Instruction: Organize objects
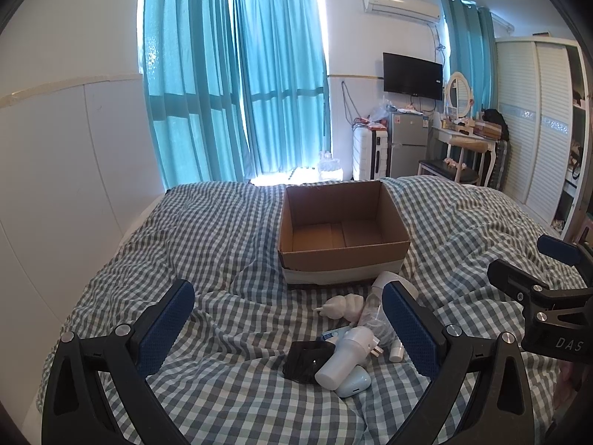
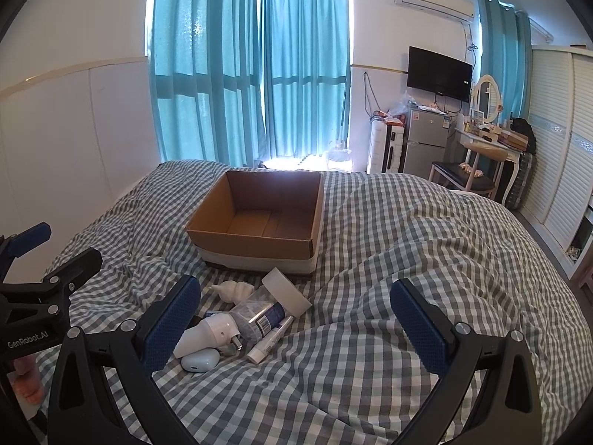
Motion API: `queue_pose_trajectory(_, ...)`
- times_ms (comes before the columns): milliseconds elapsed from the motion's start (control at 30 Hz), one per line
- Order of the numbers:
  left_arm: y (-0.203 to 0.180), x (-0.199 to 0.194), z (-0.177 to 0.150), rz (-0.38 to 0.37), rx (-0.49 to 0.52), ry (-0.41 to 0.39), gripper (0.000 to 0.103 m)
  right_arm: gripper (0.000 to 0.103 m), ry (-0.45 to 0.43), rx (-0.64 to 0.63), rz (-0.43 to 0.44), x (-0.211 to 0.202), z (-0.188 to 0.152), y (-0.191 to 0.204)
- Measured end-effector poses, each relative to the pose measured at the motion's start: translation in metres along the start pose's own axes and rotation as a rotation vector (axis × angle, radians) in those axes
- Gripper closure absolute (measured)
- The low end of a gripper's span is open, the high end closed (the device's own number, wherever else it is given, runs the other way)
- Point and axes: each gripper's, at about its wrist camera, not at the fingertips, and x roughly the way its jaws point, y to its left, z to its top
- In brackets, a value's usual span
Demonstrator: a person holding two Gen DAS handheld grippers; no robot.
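**Both jaws wide open above a small heap on the checked bed**

The left gripper (image 1: 289, 319) hangs over a bed (image 1: 207, 230) covered in rumpled grey-and-white gingham cloth. Its jaws stand wide apart and hold nothing; the inner faces carry blue, finely ribbed pads (image 1: 166, 330) on glossy black arms. Between the two jaws, nearer the right one, lies the heap of things. Leftmost is a black, faceted, shiny object (image 1: 305, 363). Beside it and partly over it lies a smooth white cylindrical plug-in device (image 1: 344, 356) with metal prongs, and just below that a rounded, pale blue-white earbud case (image 1: 354, 383). Ahead of these sits a ridged, cream spiral seashell (image 1: 343, 306). A small white tube (image 1: 396, 350) lies touching the inner side of the right jaw. Beyond the jaw tips stands an open, rectangular cardboard box (image 1: 344, 256), brown and matt, with a white band along its base; nothing shows inside it.

The right gripper (image 2: 296, 315) also has its jaws spread wide and empty. From its view the heap lies by its left jaw: a crinkled clear plastic bag (image 2: 259, 311) with a barcode label, and a flat white card (image 2: 287, 289) leaning toward the box. Bare checked cloth lies between these jaws.
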Motion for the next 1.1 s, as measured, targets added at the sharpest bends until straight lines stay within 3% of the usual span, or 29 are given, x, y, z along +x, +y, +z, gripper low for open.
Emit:
queue_pose_trajectory(233, 0.0, 0.008, -0.002, -0.005, 0.0, 0.02, 0.0, 0.0, 0.019, -0.003, -0.001, 0.007, -0.002, -0.001)
queue_pose_trajectory(533, 0.003, 0.045, -0.014, 0.017, -0.006, 0.117, 0.0, 0.001, 0.096, -0.009, 0.003, 0.039, -0.013, -0.006)
queue_pose_trajectory(767, 0.016, 0.105, -0.041, 0.062, -0.036, 0.317, 0.0, 0.001, 0.187, -0.009, 0.03, 0.081, -0.021, -0.008)
queue_pose_trajectory(1100, 0.01, 0.162, -0.084, 0.012, -0.016, 0.536, 0.0, 0.006, 0.34, -0.001, 0.099, 0.153, -0.027, -0.003)
